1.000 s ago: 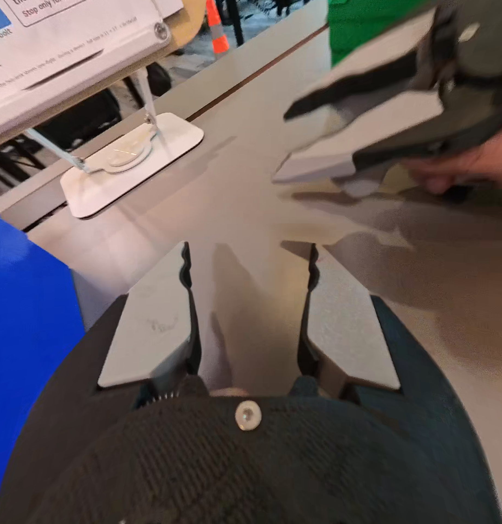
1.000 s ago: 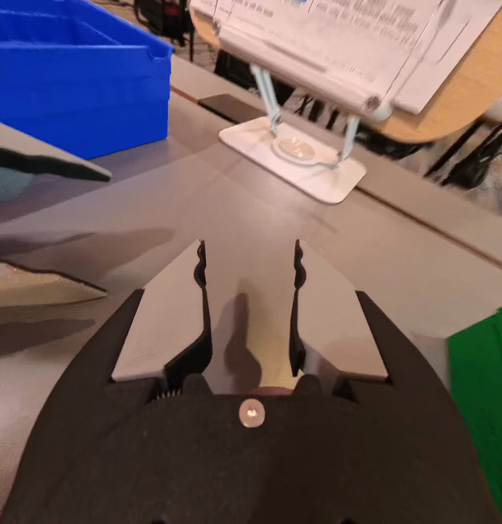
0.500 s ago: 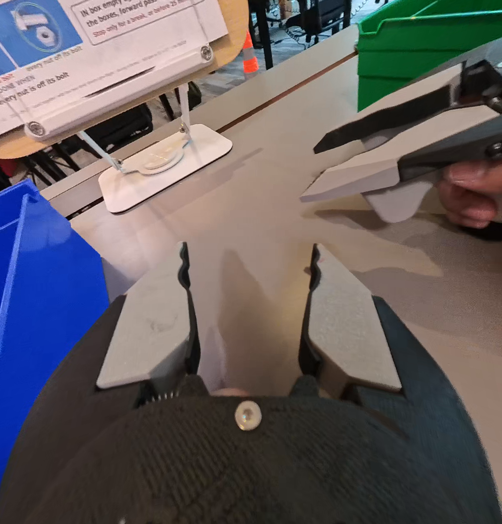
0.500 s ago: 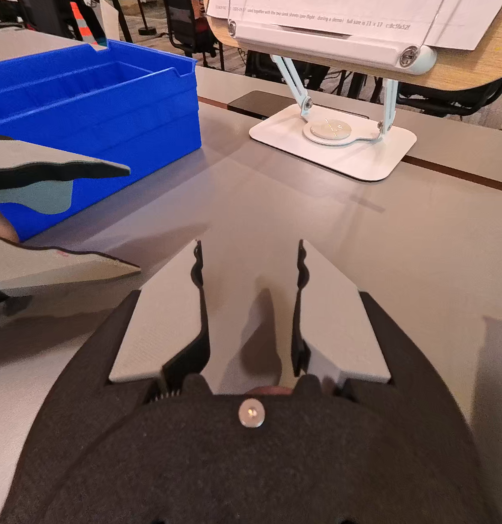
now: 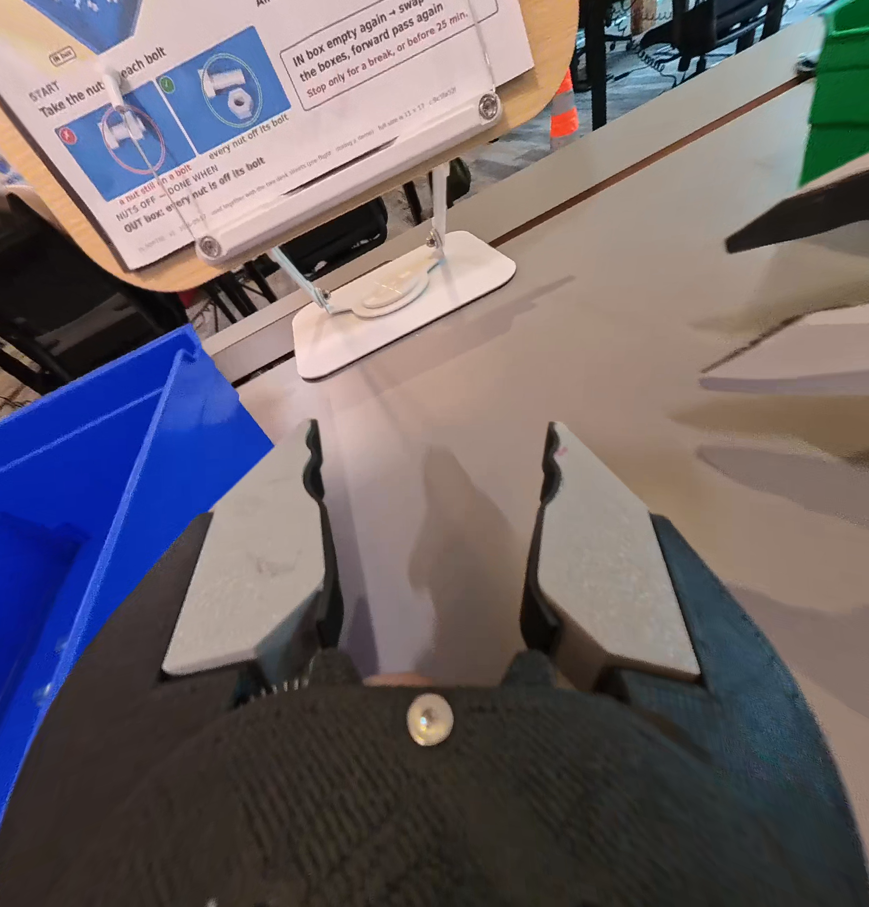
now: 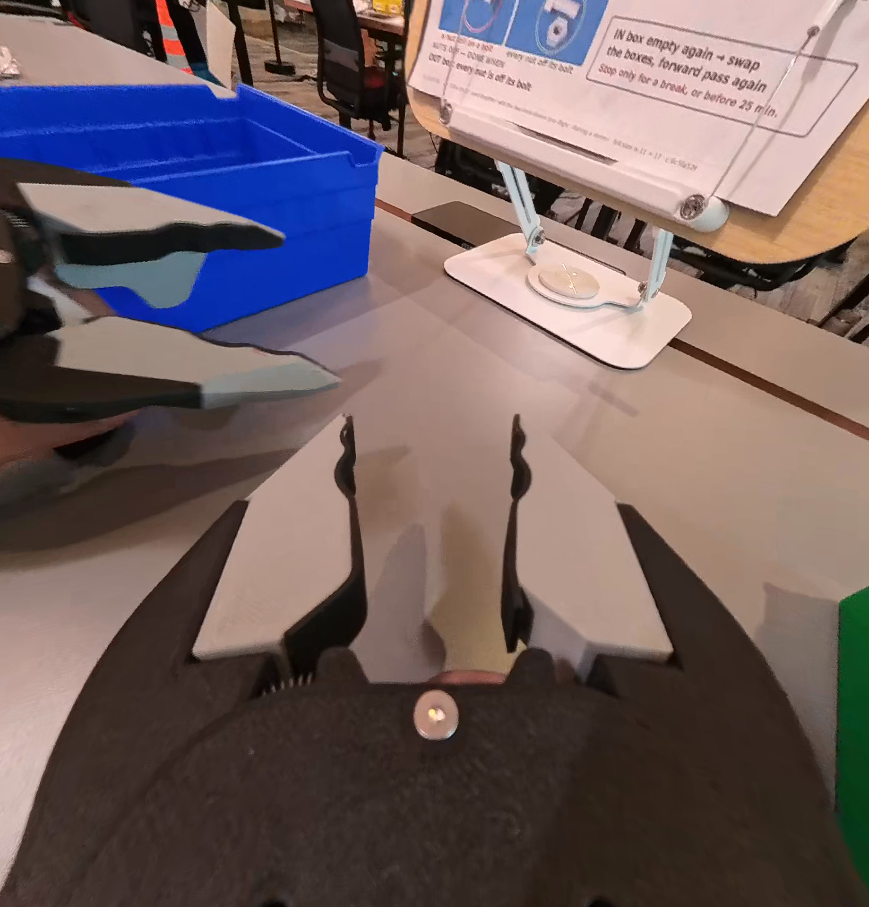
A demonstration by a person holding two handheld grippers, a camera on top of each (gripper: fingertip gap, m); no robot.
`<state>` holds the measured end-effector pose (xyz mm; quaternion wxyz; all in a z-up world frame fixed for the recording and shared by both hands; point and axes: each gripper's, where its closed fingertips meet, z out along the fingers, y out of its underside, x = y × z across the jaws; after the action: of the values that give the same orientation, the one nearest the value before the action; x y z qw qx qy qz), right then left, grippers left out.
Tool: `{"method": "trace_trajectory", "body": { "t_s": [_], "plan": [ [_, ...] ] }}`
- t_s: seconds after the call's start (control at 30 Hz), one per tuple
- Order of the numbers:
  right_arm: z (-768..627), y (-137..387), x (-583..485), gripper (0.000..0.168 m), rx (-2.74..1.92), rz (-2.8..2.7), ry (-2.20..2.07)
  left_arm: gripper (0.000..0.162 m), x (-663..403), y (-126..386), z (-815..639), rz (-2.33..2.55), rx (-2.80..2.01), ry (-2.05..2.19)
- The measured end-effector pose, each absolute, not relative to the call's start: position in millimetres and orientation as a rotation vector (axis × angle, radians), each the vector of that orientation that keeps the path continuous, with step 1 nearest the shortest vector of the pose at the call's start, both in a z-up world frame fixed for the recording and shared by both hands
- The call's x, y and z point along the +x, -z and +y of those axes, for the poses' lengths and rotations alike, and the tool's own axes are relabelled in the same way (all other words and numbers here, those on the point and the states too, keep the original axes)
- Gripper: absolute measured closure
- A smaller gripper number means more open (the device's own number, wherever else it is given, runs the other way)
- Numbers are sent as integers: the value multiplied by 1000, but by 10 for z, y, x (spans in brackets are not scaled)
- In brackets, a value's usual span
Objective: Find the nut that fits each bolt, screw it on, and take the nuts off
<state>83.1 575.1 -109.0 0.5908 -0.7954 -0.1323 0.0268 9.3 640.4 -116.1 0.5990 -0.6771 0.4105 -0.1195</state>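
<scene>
No bolts or nuts show in either view. My left gripper (image 5: 430,432) is open and empty above the grey table (image 5: 594,304), next to the blue bin (image 5: 103,481) on its left. It also shows in the right wrist view (image 6: 304,314) at the left, open, in front of the blue bin (image 6: 255,162). My right gripper (image 6: 430,424) is open and empty over the table (image 6: 471,383). It shows blurred at the right edge of the left wrist view (image 5: 717,314). What lies inside the blue bin is hidden from here.
A white stand (image 5: 403,299) holding an instruction board (image 5: 275,108) is at the table's far side, also in the right wrist view (image 6: 570,294). A green bin (image 5: 849,98) stands at the far right, its corner by my right gripper (image 6: 864,736). Chairs and an orange cone lie beyond the table.
Both grippers have tilted up and drawn back, so the stand and the board show more fully. The left one moved toward the blue bin. Both stayed open and empty.
</scene>
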Motion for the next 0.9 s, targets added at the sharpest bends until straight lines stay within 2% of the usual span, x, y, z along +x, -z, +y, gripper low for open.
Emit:
{"method": "trace_trajectory", "body": {
  "t_s": [0.3, 0.5, 0.9],
  "plan": [
    [5652, 926, 688, 118, -1798, -359, -96, 72, 500, 1195, 6638, 1000, -1571, 308],
    [5662, 993, 655, 127, -1811, -373, -130, 73, 496, 1163, 6582, 989, -1576, 412],
    [5710, 1095, 725, 127, -1831, -290, -259, 73, 387, 1110, 6555, 967, -1592, 456]
  ]
}}
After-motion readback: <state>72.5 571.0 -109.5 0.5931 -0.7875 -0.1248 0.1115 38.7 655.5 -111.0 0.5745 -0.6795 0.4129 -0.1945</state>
